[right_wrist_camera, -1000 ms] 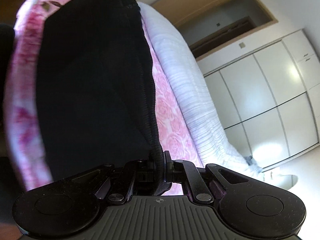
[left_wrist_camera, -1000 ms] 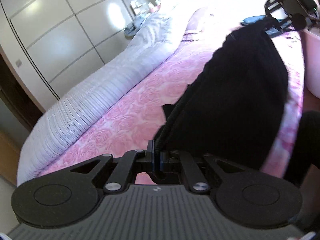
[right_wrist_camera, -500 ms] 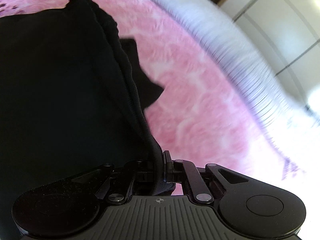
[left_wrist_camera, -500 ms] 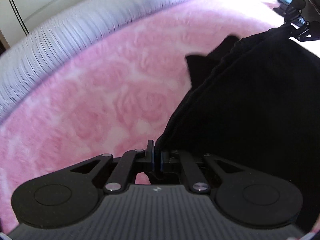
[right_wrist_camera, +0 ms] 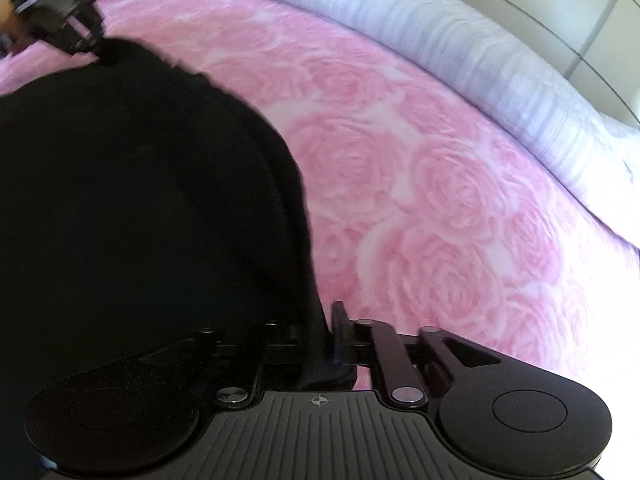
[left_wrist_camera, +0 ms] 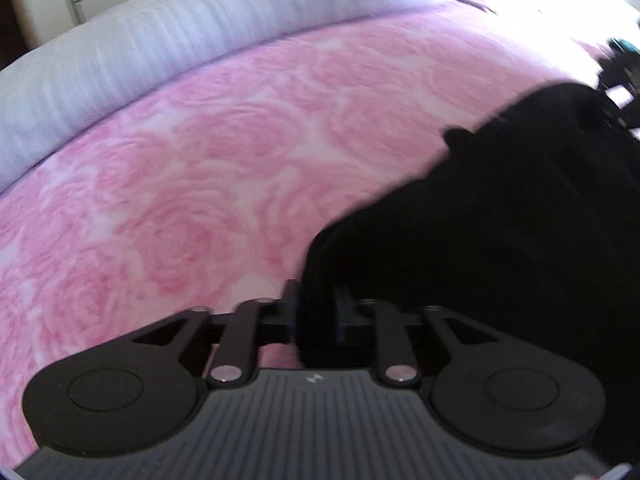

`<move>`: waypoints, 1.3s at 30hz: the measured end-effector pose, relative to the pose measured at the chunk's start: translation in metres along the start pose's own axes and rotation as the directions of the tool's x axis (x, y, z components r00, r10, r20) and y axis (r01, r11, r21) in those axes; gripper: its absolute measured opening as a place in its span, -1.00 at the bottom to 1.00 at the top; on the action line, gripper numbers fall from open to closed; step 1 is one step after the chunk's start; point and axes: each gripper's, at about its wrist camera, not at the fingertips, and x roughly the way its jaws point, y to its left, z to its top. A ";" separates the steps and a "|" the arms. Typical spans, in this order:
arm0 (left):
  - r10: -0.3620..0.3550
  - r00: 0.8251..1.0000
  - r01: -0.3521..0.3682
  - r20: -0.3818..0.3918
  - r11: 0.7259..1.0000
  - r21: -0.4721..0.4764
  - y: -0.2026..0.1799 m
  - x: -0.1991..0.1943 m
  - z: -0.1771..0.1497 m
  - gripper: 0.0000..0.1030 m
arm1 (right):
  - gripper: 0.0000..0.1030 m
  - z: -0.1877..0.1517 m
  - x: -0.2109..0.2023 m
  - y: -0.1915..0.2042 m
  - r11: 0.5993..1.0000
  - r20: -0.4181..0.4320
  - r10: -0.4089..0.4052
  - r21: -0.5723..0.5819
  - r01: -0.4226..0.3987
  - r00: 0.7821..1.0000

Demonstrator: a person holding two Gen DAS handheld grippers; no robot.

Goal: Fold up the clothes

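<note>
Lowered since 1 s ago: black garment (left_wrist_camera: 500, 232) now near the bed (left_wrist_camera: 200, 184). Left tool (left_wrist_camera: 316, 312) and right tool (right_wrist_camera: 320, 344) clamped on its edge; spreading flat likely next.

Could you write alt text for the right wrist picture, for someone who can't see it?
The right gripper is clamped on the edge of a black garment spread over a pink rose-patterned bedspread. The left gripper holds its far corner; a striped white duvet lies behind.

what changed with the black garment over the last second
Both grippers swung the black garment down from hanging upright toward the pink bedspread, where it now spreads low. The left gripper and right gripper stay shut on its edge. The white duvet has not moved.
</note>
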 end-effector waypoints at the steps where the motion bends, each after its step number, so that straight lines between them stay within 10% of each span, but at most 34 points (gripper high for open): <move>1: 0.016 1.000 -0.016 0.012 1.000 -0.025 0.004 -0.003 0.000 -0.55 | -0.39 -0.003 -0.006 -0.005 0.998 0.023 -0.010 0.060 0.009 1.000; 9: 0.103 0.988 -0.093 0.118 0.992 -0.088 0.019 -0.061 -0.019 -0.57 | -0.13 -0.046 -0.076 -0.040 0.855 0.093 -0.156 0.510 0.088 0.983; 18: -0.068 0.991 0.059 0.115 0.995 0.084 -0.066 -0.039 -0.003 -0.44 | 0.20 -0.031 -0.062 0.002 0.912 0.085 0.000 0.409 -0.035 0.996; 24: -0.107 0.991 0.101 0.081 0.992 0.076 -0.074 0.007 -0.001 -0.37 | 0.20 -0.055 -0.026 -0.050 0.742 0.181 0.096 0.643 -0.192 0.979; 26: -0.114 0.989 0.109 0.095 0.992 0.060 -0.073 0.008 -0.001 -0.37 | 0.00 -0.065 -0.014 -0.064 0.665 0.200 0.156 0.703 -0.253 0.967; 27: -0.116 0.988 0.112 0.106 0.993 0.049 -0.073 0.006 0.000 -0.37 | -0.72 -0.068 -0.016 -0.066 0.653 0.222 0.162 0.706 -0.273 0.962; 32: -0.129 0.973 0.118 0.192 0.991 0.066 -0.078 -0.008 0.007 -0.40 | -0.87 -0.069 -0.062 -0.066 0.727 0.309 0.024 0.648 -0.229 0.951; 39: -0.105 0.981 0.110 0.161 0.994 -0.019 -0.069 0.007 0.000 -0.30 | -0.80 -0.073 -0.038 -0.056 0.757 0.166 0.034 0.640 -0.134 0.986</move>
